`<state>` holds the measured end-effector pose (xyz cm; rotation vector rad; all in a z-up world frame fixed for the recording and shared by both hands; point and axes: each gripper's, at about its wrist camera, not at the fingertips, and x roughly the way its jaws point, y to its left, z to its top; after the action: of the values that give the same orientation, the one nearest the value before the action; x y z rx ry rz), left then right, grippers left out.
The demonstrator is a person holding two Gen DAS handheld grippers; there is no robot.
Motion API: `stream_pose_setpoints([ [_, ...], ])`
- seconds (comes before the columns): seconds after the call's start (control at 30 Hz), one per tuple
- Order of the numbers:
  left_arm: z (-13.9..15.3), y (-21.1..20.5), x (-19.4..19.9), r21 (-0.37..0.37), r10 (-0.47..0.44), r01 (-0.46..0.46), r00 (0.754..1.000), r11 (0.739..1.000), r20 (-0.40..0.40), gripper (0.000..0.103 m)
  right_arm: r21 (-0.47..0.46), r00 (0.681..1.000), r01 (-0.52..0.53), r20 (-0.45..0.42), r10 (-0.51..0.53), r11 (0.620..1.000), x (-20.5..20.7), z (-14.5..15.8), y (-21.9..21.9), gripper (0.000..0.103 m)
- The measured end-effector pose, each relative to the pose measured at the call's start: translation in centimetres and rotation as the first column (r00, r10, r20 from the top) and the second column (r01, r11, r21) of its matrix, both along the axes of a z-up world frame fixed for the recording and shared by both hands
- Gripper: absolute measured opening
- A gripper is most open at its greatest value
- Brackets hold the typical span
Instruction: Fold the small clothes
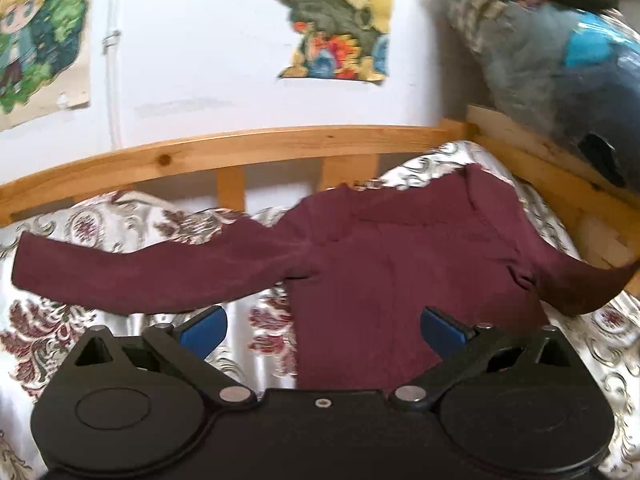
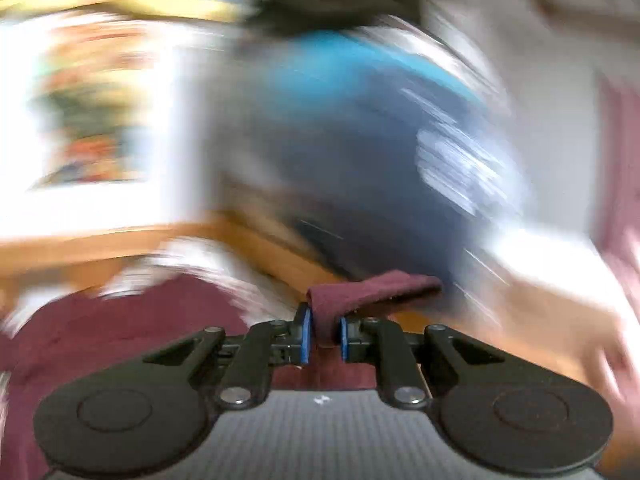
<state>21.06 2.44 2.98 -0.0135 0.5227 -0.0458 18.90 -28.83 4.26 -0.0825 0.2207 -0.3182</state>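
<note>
A small maroon long-sleeved shirt (image 1: 384, 264) lies spread on a patterned bedcover (image 1: 100, 220). Its left sleeve (image 1: 132, 276) stretches out flat to the left. Its right sleeve (image 1: 580, 284) is lifted off the bed to the right. My left gripper (image 1: 323, 330) is open and empty, just above the shirt's lower left edge. My right gripper (image 2: 323, 334) is shut on the cuff of the right sleeve (image 2: 360, 292), which pokes up between the blue pads. The right wrist view is heavily blurred by motion.
A wooden bed rail (image 1: 240, 152) runs behind the shirt and turns along the right side. A big bundle of blue and grey bags (image 1: 560, 72) sits at the right. Posters (image 1: 340, 20) hang on the white wall.
</note>
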Motion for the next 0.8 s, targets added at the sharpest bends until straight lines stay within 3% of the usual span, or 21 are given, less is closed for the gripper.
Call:
stream_pose_setpoints([
  [0.07, -0.1, 1.2, 0.6, -0.019, 0.036, -0.036, 0.999, 0.999, -0.012, 0.102, -0.102, 0.986, -0.169, -0.012, 0.168, 0.98, 1.2, -0.3, 4.6, 0.016],
  [0.13, -0.4, 2.6, 1.2, -0.041, 0.076, -0.076, 0.997, 0.996, -0.018, 0.102, -0.188, 0.95, -0.311, -0.054, 0.306, 0.932, 2.2, -1.5, 9.0, 0.016],
  [0.2, -0.8, 4.1, 1.8, -0.052, 0.127, -0.128, 0.992, 0.99, -0.024, 0.102, -0.309, 0.902, -0.431, -0.115, 0.417, 0.848, 2.8, -3.7, 13.2, 0.016],
  [0.3, -1.7, 6.2, 2.6, -0.061, 0.202, -0.205, 0.978, 0.977, -0.041, 0.102, -0.388, 0.827, -0.561, -0.23, 0.513, 0.731, 2.0, -6.6, 17.9, 0.016],
  [0.4, -2.7, 7.9, 3.5, -0.086, 0.254, -0.26, 0.964, 0.962, -0.082, 0.102, -0.386, 0.76, -0.65, -0.332, 0.559, 0.655, 2.3, -9.8, 20.0, 0.016],
  [0.57, -4.5, 8.9, 4.9, -0.142, 0.256, -0.274, 0.957, 0.951, -0.137, 0.102, -0.366, 0.663, -0.747, -0.46, 0.59, 0.555, 2.5, -13.5, 20.8, 0.019],
  [0.63, -5.3, 8.8, 5.4, -0.162, 0.24, -0.26, 0.962, 0.952, -0.131, 0.102, -0.329, 0.618, -0.783, -0.51, 0.598, 0.528, 2.2, -14.3, 21.0, 0.03],
  [0.7, -5.9, 8.7, 5.9, -0.198, 0.219, -0.237, 0.97, 0.951, -0.11, 0.102, -0.261, 0.576, -0.809, -0.532, 0.621, 0.527, 1.6, -14.7, 20.7, 0.047],
  [0.8, -6.6, 8.2, 6.7, -0.254, 0.187, -0.202, 0.979, 0.946, -0.082, 0.102, -0.199, 0.49, -0.859, -0.584, 0.647, 0.472, 0.4, -15.0, 20.8, 0.063],
])
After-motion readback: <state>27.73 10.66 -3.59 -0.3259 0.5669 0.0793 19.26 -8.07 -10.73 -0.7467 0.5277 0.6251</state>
